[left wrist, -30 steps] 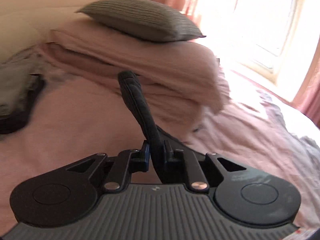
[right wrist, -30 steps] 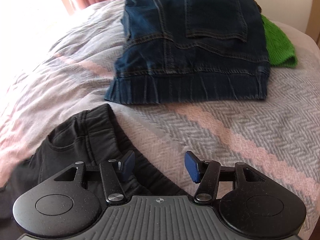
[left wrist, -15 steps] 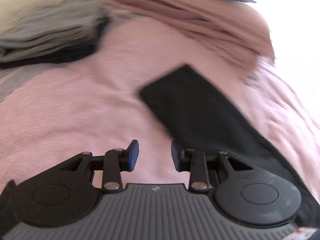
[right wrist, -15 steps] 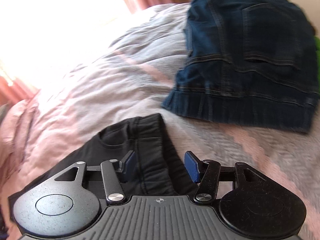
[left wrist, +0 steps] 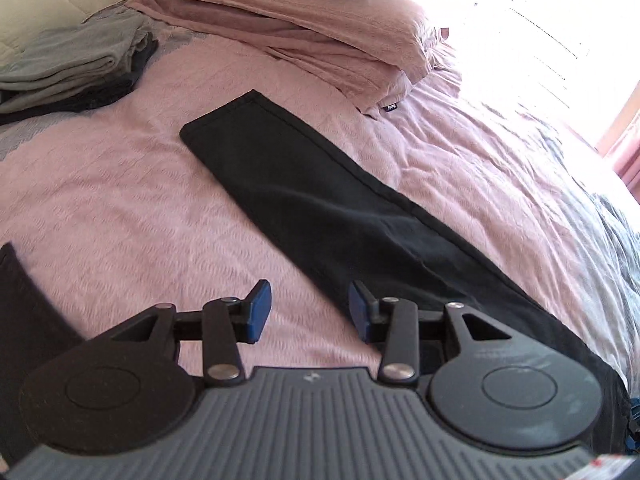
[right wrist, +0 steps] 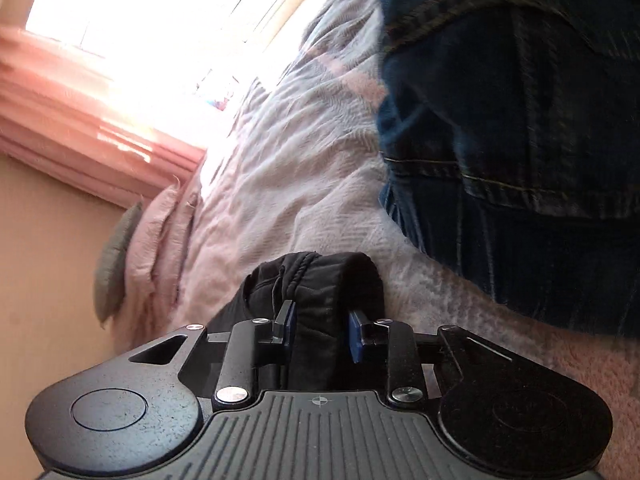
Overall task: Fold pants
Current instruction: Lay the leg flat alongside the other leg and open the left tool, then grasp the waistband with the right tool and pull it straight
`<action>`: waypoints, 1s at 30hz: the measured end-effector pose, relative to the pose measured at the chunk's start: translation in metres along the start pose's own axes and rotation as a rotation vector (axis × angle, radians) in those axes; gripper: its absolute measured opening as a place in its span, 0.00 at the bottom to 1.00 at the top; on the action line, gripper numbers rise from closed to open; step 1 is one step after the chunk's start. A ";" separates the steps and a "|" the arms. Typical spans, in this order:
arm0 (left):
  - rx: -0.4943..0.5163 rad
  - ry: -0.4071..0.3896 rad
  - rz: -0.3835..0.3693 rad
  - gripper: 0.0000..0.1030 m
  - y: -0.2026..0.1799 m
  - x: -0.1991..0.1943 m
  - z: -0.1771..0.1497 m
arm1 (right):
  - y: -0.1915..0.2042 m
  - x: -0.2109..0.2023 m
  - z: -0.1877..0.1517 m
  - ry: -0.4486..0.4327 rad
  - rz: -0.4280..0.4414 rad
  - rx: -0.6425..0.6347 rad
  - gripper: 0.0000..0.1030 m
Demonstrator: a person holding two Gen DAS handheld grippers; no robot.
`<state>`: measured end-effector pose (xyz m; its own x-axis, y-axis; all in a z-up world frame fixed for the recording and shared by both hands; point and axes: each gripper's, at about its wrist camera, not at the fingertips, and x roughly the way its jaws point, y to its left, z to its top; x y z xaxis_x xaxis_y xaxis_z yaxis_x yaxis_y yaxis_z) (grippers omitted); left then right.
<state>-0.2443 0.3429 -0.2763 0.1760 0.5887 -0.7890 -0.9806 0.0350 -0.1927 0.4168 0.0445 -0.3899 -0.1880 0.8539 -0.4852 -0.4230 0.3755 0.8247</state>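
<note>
The black pants (left wrist: 320, 200) lie on the pink bedspread (left wrist: 120, 208), one leg stretched flat on a diagonal from its hem at the upper left down to the lower right. My left gripper (left wrist: 306, 312) hovers open just beside the leg's near edge, holding nothing. In the right wrist view the bunched waistband (right wrist: 320, 280) of the pants stands up between the blue pads, and my right gripper (right wrist: 320, 330) is shut on it. More dark fabric (left wrist: 24, 312) shows at the left edge of the left wrist view.
Folded blue jeans (right wrist: 520, 120) lie close on the right of the waistband. Pink pillows (left wrist: 320, 28) with a grey cushion on top sit beyond the hem. A stack of folded grey clothes (left wrist: 72, 64) is at the far left. A bright window (right wrist: 160, 8) lies behind.
My left gripper let go of the pant leg, which now lies flat on the bed. My right gripper tilted over and shut on the waistband.
</note>
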 end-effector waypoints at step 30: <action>-0.031 0.072 0.105 0.36 -0.002 -0.032 -0.062 | 0.022 -0.063 -0.023 0.229 -0.032 -0.076 0.38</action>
<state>-0.2428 0.2738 -0.2871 0.0795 0.5280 -0.8455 -0.9910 -0.0497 -0.1242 0.3985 -0.0091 -0.3477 -0.3658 0.7347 -0.5713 -0.4958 0.3656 0.7877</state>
